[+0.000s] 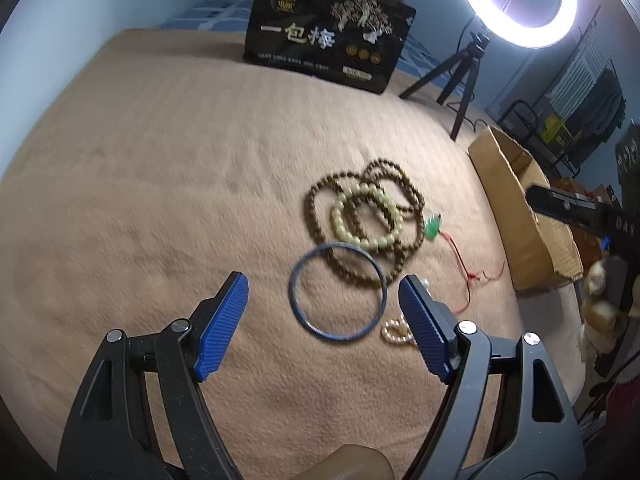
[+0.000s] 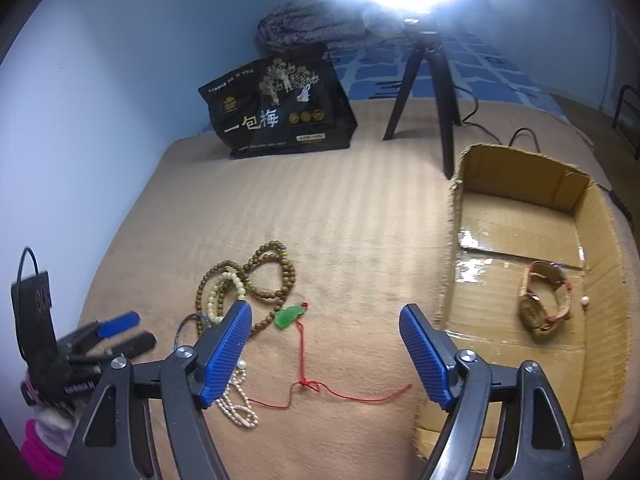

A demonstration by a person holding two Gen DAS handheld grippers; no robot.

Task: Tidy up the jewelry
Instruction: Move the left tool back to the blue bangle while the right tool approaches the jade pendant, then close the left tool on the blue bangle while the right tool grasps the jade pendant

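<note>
Wide-spread and holding nothing, the left gripper [image 1: 323, 300] hangs over the blue bangle [image 1: 338, 290] lying flat on the tan blanket [image 1: 160, 168], so I would lower one finger inside the ring, pinch its thin rim, then carry it to the cardboard box [image 2: 576, 184], while the right gripper [image 2: 326, 336] waits equally wide.
</note>
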